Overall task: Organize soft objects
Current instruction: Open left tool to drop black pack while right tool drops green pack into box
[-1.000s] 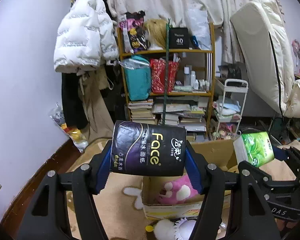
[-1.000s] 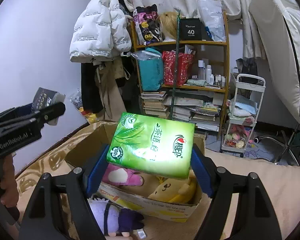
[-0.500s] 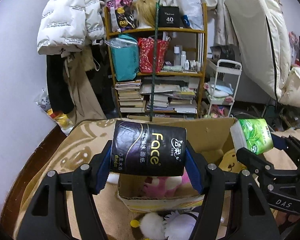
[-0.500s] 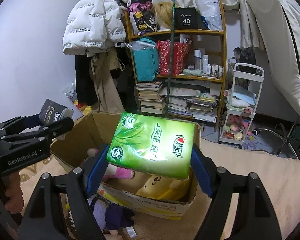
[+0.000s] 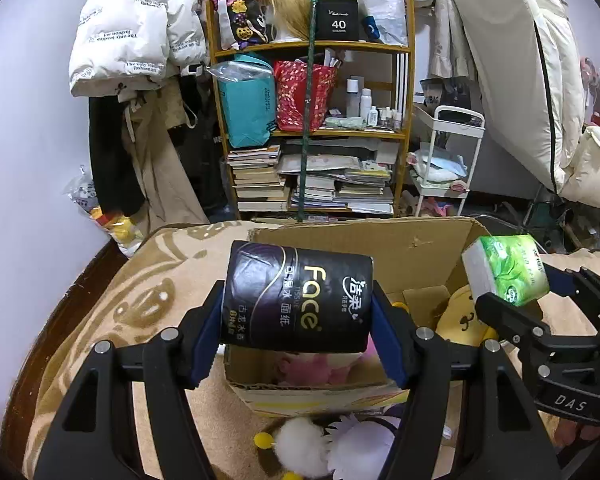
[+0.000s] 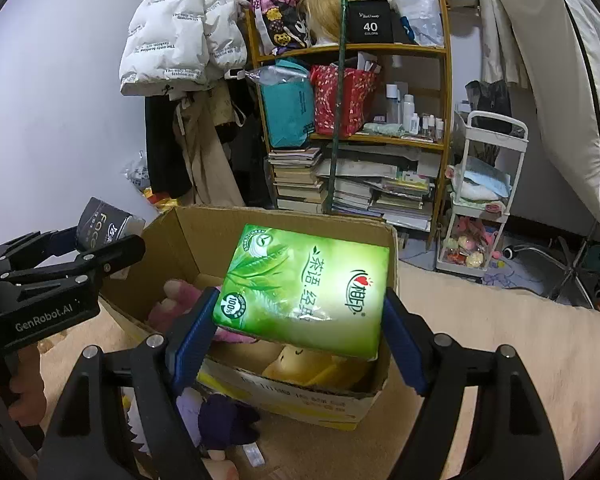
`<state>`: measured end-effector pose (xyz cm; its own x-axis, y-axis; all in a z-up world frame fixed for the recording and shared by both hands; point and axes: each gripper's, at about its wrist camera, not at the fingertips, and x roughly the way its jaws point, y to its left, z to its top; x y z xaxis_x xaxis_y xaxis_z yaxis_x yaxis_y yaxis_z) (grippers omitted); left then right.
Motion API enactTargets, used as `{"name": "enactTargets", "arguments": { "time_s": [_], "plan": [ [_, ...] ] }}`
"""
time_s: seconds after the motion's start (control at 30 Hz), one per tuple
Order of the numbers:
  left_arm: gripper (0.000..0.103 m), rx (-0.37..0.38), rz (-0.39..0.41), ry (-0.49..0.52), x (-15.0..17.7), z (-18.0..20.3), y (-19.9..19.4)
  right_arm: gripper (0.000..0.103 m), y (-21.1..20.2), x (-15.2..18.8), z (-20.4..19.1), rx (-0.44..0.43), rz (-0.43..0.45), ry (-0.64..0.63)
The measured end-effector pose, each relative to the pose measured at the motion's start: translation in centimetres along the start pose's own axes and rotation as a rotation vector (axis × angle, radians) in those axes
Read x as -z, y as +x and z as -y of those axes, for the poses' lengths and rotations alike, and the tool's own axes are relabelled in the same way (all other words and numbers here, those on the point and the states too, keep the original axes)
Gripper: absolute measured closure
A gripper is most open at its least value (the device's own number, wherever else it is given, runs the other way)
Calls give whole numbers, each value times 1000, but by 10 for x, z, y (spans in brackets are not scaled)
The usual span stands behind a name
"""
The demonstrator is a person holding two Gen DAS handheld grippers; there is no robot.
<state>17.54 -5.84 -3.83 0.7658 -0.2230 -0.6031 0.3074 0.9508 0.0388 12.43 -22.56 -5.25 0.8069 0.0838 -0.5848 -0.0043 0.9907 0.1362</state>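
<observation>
Two grippers up, each with one pack clamped. The left gripper [image 5: 296, 320] has its blue pads squeezed on the ends of a black tissue roll [image 5: 298, 296], lying sideways at centre frame in its own view, over the near edge of the cardboard box [image 5: 380, 240]. The right gripper [image 6: 300, 324] is clenched on a green tissue pack [image 6: 304, 288], tilted, centre frame, over the same open box. So that's two tissue packs in the air, one box beneath. Inside the box I count two plush toys: a pink one [image 6: 180, 304] at the left and a yellow one [image 6: 312, 364] below the green pack. Outside, at the bottom of the frame against the box's front wall, lies a purple-and-white plush [image 6: 216, 416]; whether it's one toy or more there I can't tell. Everything sits on a tan blanket [image 5: 112, 308]. A hand [image 6: 16, 396] grips the left tool's handle at lower left of the right view. One wooden shelf [image 5: 312, 120] stands behind.
</observation>
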Motion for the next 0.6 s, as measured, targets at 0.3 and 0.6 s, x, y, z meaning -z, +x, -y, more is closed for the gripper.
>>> {"name": "enactTargets", "arguments": {
  "time_s": [0.3,0.6],
  "plan": [
    [37,20,-26,7,2,1,5,20,3,2,-1,2,-17,1],
    [21,1,-11,17,3,4,-2,20,6,9,-1,-19,-62,1]
  ]
}}
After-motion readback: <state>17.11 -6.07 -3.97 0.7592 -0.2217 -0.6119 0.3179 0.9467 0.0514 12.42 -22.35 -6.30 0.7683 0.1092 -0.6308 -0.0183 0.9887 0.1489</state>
